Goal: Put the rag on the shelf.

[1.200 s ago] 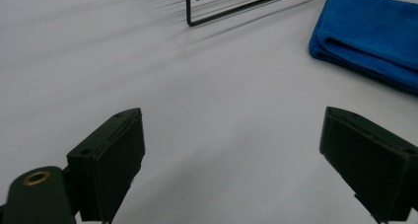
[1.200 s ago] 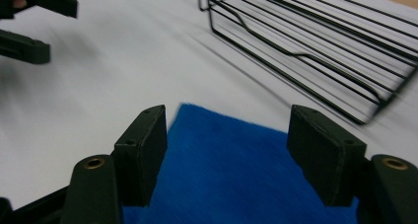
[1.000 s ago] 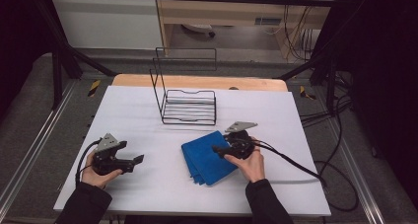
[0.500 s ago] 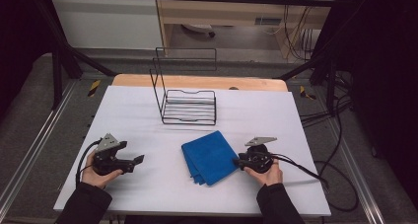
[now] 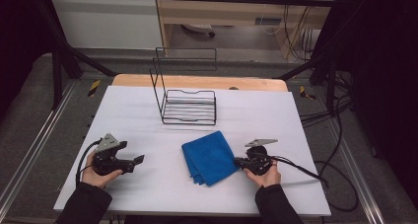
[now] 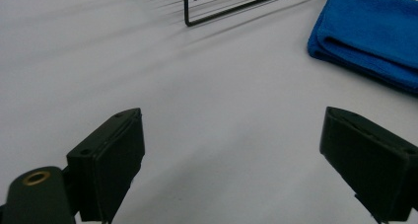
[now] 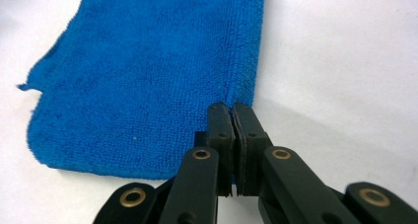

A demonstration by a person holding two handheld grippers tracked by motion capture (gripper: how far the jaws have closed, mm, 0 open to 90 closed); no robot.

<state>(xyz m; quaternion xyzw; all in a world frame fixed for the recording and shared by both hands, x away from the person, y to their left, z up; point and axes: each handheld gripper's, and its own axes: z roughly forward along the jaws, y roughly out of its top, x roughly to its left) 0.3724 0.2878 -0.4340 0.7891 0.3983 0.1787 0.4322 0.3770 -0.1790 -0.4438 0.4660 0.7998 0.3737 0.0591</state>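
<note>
A folded blue cloth (image 5: pixel 209 157) lies flat on the white table (image 5: pixel 133 115), in front of a black wire rack (image 5: pixel 190 108). My right gripper (image 5: pixel 237 161) rests at the cloth's right edge. In the right gripper view the jaws are pressed together, and the right gripper (image 7: pixel 231 108) has its tips against the hem of the cloth (image 7: pixel 148 76) with no fabric seen between them. My left gripper (image 5: pixel 138 160) sits on the table well left of the cloth, held in a hand. The left gripper (image 6: pixel 236 160) stands wide open over bare table, with the cloth (image 6: pixel 374 31) ahead to its right.
The wire rack (image 6: pixel 236 2) stands toward the table's far side, its tall back frame upright. A wooden strip (image 5: pixel 197 81) runs along the far table edge. Cables (image 5: pixel 300 169) trail from the right gripper off the table's right side. Dark frame bars surround the table.
My right gripper has slid from on top of the cloth to its right edge and settled low on the table. The left gripper has stayed where it was, open.
</note>
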